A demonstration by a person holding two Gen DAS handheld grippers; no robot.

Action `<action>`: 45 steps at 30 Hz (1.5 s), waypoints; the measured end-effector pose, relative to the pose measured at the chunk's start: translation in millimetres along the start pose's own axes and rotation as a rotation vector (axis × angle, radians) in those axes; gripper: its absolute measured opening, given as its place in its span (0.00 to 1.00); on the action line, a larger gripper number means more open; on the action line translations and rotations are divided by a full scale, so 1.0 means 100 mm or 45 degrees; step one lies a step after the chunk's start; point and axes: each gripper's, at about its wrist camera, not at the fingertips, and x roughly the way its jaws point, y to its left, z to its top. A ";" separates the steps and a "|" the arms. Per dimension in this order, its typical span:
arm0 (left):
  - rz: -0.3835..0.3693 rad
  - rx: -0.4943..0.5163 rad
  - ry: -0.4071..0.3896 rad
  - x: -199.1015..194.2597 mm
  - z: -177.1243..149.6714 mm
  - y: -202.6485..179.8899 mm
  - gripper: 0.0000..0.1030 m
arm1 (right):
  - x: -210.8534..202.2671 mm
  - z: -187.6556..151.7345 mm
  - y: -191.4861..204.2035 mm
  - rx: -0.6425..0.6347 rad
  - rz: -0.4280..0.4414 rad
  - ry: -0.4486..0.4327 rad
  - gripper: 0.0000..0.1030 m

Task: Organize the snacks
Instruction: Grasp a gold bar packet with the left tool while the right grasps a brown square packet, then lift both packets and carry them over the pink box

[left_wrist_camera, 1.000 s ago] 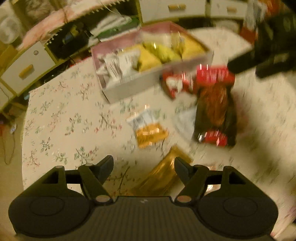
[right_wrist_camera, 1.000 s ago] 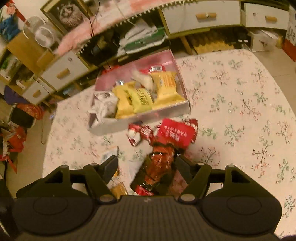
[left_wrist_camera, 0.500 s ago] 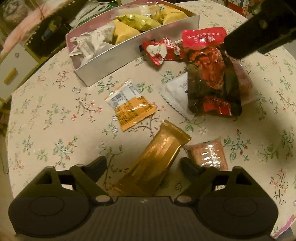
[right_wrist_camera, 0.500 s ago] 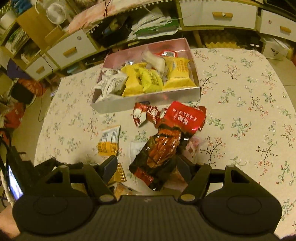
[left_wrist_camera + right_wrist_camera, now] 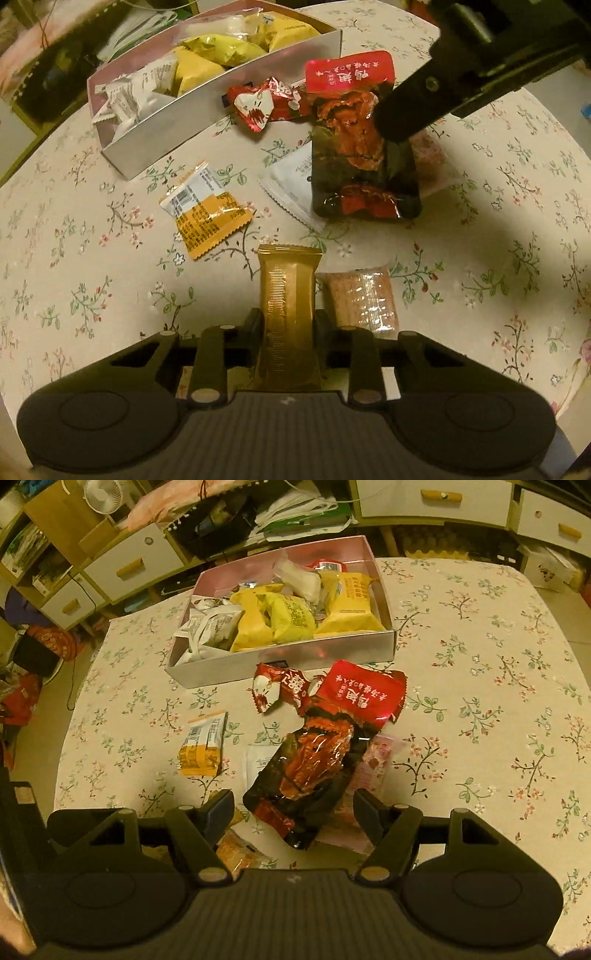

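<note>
Left wrist view: left gripper (image 5: 287,325) jaws closing, pads against gold snack bar (image 5: 287,295) between them; right gripper (image 5: 293,806) jaws apart, straddling dark red packet (image 5: 314,764) on tabletop (image 5: 498,709).

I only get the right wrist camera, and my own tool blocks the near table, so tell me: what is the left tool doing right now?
Observer: The left tool points down at a gold bar. Its jaws are closing on the bar, with the pads against both long sides.
Operator: Is anything lying right beside that bar?
Observer: Yes. A clear-wrapped pinkish snack lies flat on the tablecloth, just right of the bar and close to the tool's finger on that side.
</note>
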 end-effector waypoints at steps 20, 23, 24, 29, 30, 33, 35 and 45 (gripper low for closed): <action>0.087 -0.537 -0.196 -0.64 -0.03 0.73 0.32 | 0.52 -0.40 0.52 -0.262 0.043 0.250 0.66; 0.121 -0.569 -0.187 -0.60 -0.06 0.80 0.33 | 0.63 -0.47 0.58 -0.226 0.037 0.280 0.69; 0.122 -0.576 -0.185 -0.60 -0.06 0.81 0.33 | 0.62 -0.48 0.62 -0.238 0.038 0.258 0.73; 0.120 -0.587 -0.188 -0.60 -0.07 0.84 0.33 | 0.68 -0.48 0.71 -0.248 0.055 0.250 0.64; 0.117 -0.590 -0.190 -0.60 -0.07 0.85 0.33 | 0.68 -0.49 0.73 -0.256 0.052 0.239 0.64; 0.116 -0.594 -0.194 -0.61 -0.07 0.85 0.33 | 0.66 -0.46 0.76 -0.253 0.072 0.220 0.56; 0.115 -0.595 -0.195 -0.61 -0.07 0.84 0.32 | 0.69 -0.43 0.73 -0.252 0.058 0.209 0.49; 0.117 -0.591 -0.194 -0.61 -0.07 0.83 0.32 | 0.62 -0.42 0.69 -0.287 0.021 0.171 0.31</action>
